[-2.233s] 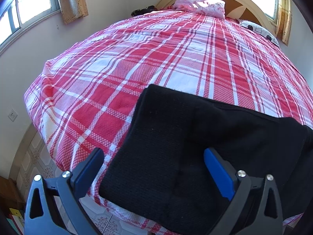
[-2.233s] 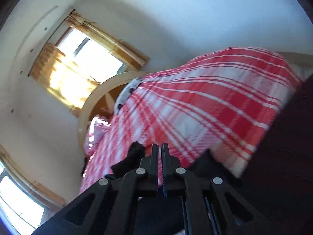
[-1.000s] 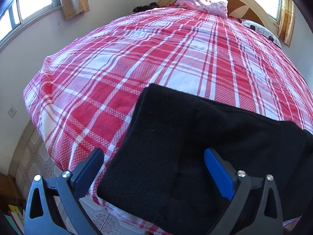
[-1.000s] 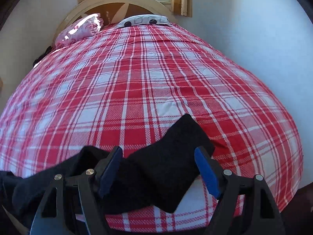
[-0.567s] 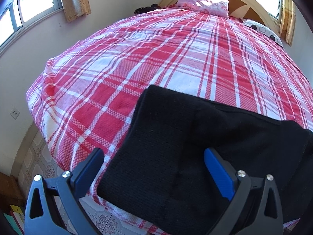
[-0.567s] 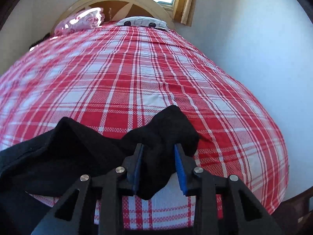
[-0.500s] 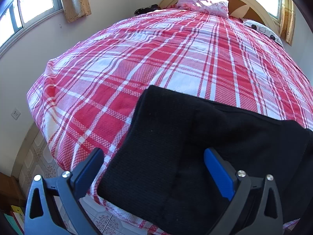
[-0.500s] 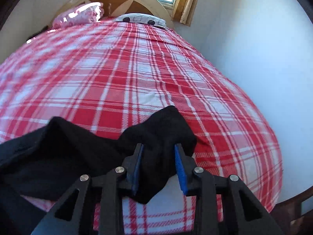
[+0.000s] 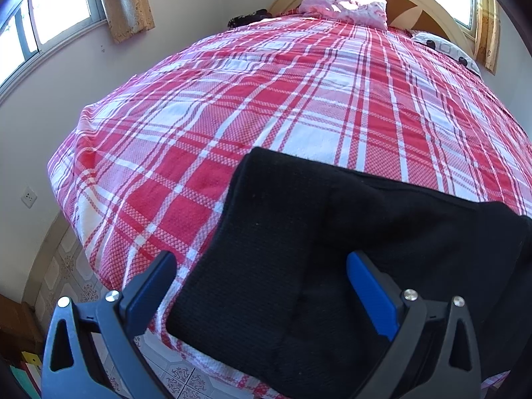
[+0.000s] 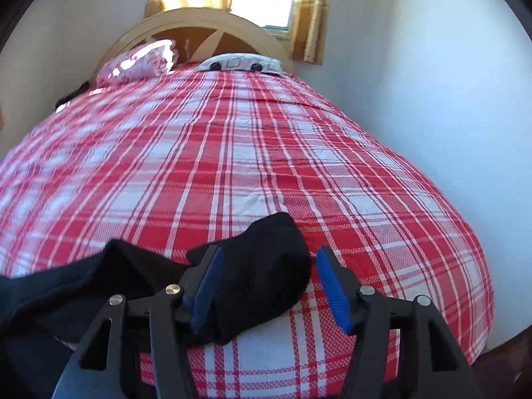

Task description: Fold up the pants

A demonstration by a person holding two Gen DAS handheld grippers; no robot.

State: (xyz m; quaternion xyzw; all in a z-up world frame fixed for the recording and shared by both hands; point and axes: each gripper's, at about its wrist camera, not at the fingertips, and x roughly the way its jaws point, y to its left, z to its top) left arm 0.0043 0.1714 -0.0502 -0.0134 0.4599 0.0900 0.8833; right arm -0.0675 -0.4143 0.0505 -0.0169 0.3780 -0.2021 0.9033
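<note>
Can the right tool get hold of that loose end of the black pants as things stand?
Probably yes. The right tool is opening with the loose end of the black pants lying between its pads on the plaid bedspread. Nothing else lies over or beside that end, so closing should catch it.

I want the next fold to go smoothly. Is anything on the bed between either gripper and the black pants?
Nothing visible. The left gripper hangs open over the black pants; the right gripper is opening around their bunched end, on bare plaid bedspread.
</note>
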